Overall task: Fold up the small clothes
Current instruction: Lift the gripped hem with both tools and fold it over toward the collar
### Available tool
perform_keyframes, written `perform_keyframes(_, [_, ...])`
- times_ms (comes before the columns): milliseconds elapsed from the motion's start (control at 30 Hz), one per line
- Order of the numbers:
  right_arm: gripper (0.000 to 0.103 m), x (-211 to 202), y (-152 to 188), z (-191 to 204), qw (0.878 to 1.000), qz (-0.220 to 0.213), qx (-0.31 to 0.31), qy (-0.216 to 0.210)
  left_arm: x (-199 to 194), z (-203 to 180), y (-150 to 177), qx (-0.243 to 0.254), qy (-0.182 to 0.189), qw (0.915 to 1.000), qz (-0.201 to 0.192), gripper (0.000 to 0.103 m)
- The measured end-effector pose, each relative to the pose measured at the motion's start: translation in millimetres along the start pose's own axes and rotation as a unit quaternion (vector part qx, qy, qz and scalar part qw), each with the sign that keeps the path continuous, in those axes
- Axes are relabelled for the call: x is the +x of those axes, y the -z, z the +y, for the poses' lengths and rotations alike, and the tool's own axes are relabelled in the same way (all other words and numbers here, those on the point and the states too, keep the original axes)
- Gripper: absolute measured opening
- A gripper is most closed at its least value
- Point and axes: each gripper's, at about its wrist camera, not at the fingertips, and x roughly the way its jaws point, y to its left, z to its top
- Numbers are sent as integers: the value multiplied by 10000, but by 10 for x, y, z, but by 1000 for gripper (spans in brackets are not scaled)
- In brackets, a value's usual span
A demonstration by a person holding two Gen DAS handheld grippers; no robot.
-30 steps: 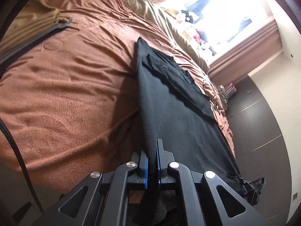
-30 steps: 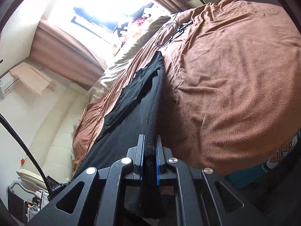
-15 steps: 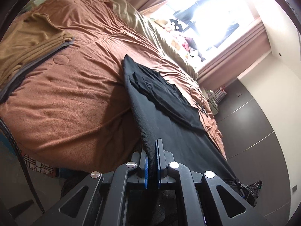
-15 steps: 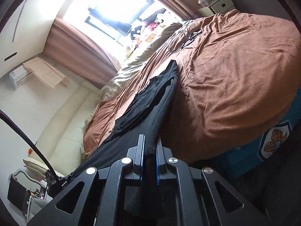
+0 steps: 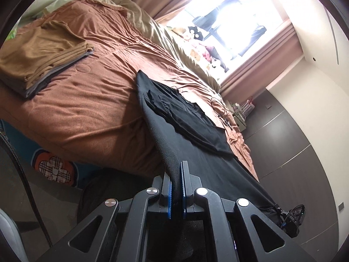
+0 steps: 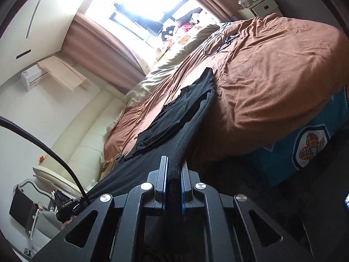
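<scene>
Between your two grippers: one black garment [image 5: 196,152], stretched taut, its near ribbed hem off the bed's edge, its far end on the brown bedspread [image 5: 87,100]. Left gripper [image 5: 176,187]: clenched on the hem's left corner. Right gripper [image 6: 174,181]: clamped on the right corner. Long axis: runs from you toward the window, far end pointing at the pillows (a loose fold is bunched on top there). Risks: uneven pull would skew the hem and set a crooked fold; dragging could carry the cloth onto the coiled cable [image 6: 214,44] nearby; a thin bite may slip. Folded tan stack [image 5: 41,54]: well apart, left.
</scene>
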Motion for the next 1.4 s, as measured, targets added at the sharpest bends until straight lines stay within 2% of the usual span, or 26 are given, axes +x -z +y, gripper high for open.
perform_keyframes(133, [6,-22,89,-17,9999,61,28,89,-105,94,209,-14,-26,10000,54,6])
perform_keyframes(267, [6,72,33,-13,9998,121,36,169,-77,199,351,-79,-27,9999,138,6])
perform_keyframes(467, [6,198,-165,75,9999,-10,-12,168,49,225,280,-81,29,9998,169,6])
perform_keyframes(767, [6,650,-655,190,9997,-115,-127,200,325,142,-249,-124,166,9997,103,6])
perform_keyframes(967, [6,1051,-1049,246,9995,-211,-148,182,609,80,-660,-22,17,9998,206,6])
perform_keyframes(1400, [6,1895,-1850,362,9984,-120,-414,360,1158,-97,-1551,105,-287,9995,54,6])
